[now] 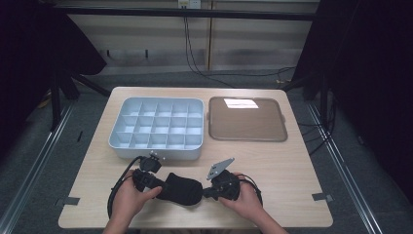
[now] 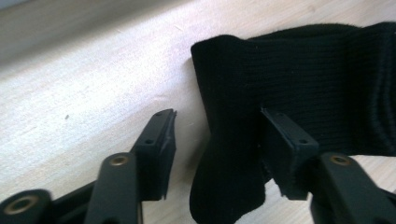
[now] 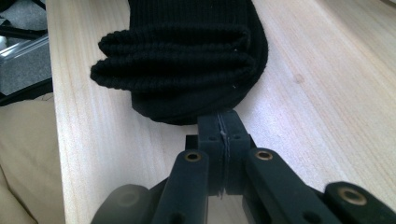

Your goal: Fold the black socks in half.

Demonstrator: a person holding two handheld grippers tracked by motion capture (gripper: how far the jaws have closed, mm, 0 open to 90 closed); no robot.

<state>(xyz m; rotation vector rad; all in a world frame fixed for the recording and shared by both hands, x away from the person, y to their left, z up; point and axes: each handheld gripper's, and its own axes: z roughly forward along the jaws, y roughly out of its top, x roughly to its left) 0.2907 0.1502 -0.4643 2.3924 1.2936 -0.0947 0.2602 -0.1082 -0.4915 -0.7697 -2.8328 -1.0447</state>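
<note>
Honestly, the right gripper (image 3: 222, 128) is pinched shut at the sock's (image 1: 181, 189) edge; left gripper (image 2: 217, 140) is open around the cuff, so it could slip free.

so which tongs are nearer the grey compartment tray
Left. The left tongs sit just in front of the grey plastic compartment tray; the right tongs are farther back, to its right.
</note>
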